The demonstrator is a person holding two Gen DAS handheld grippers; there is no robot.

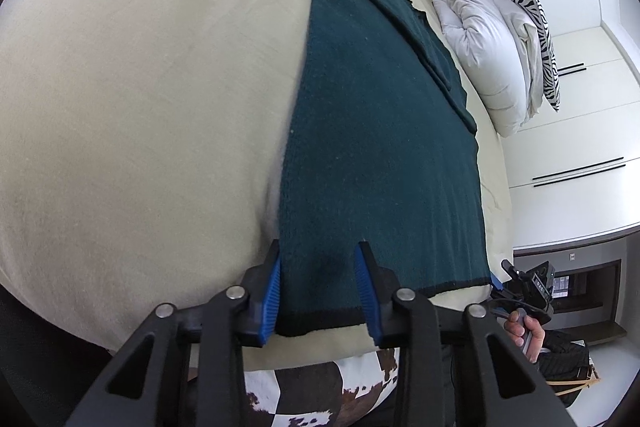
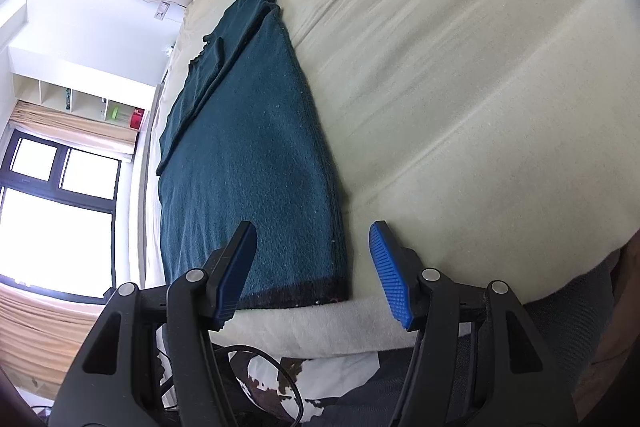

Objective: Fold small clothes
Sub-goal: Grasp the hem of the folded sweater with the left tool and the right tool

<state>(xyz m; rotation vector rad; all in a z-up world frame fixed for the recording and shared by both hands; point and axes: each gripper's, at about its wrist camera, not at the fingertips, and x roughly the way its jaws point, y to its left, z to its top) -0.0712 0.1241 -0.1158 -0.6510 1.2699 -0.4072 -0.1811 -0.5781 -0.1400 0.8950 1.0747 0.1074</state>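
left gripper [image 1: 318,291]: jaws apart, straddling near hem corner of dark green knit garment [image 1: 380,147] | right gripper [image 2: 314,275]: jaws apart over opposite hem corner | garment: flat on cream bed [image 1: 140,87]

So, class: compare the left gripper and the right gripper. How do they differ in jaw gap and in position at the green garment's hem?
The left gripper has a narrower gap than the right gripper. The left straddles one corner of the green garment, with fabric between its pads; the right straddles the opposite corner. Both point down at the dark hem near the bed edge.
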